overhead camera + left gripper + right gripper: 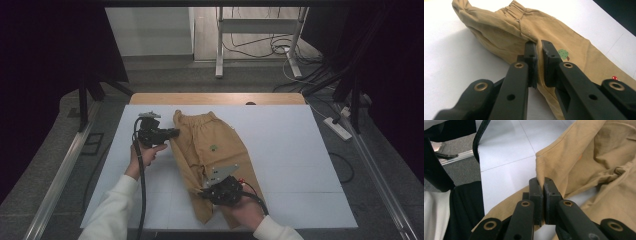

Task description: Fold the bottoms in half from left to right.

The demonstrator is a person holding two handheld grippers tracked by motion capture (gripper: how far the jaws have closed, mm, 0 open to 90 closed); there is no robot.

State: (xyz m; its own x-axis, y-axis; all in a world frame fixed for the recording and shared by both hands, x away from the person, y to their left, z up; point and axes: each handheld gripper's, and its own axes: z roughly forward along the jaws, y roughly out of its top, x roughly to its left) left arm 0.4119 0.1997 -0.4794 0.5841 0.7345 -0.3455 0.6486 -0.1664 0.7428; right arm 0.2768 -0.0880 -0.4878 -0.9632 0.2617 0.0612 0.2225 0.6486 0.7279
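Two claws: both are closed on one garment, each held in a person's hand.
Garment: tan cotton shorts [210, 155] with a gathered elastic waistband, a small green tree patch and a red dot on the front.
Place of the shorts: they lie on the white counter [290, 150], left of its middle, with the waistband at the far end and the legs running toward the near edge.
Left claw [172, 132]: it comes in from the left at the far part of the shorts; in the left gripper view [539, 53] its jaws stand nearly together with a fold of the side edge pinched between them, just below the waistband.
Right claw [205, 191]: it sits at the near end of the shorts; in the right gripper view [542, 186] its jaws are pressed tight on a raised edge of tan cloth.
Cloth: bunched and creased around both grips.
Sleeves: white [112, 210], entering from the near edge.
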